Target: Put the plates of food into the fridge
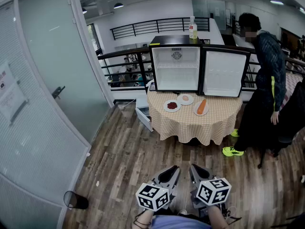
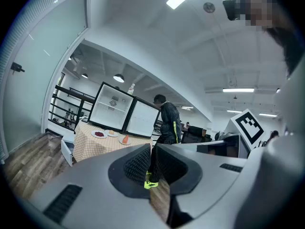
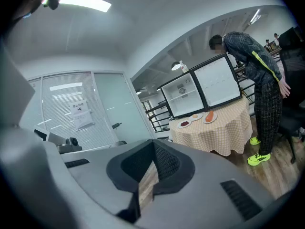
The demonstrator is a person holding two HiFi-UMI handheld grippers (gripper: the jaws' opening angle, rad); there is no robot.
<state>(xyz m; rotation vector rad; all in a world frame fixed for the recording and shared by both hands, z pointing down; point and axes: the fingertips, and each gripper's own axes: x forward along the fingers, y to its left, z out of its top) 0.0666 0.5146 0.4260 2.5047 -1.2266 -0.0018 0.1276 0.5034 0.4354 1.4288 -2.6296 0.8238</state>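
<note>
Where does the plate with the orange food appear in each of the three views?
Head view: the plate with the orange food lies upper middle, slightly right of centre.
Left gripper view: small, left of centre.
Right gripper view: right of centre, near mid-height.
Shared landmark: the open fridge stands just behind the plate in every view.

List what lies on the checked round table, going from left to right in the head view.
plate of dark red food → plate with a pale round item → plate with a long orange piece, probably a carrot
</note>
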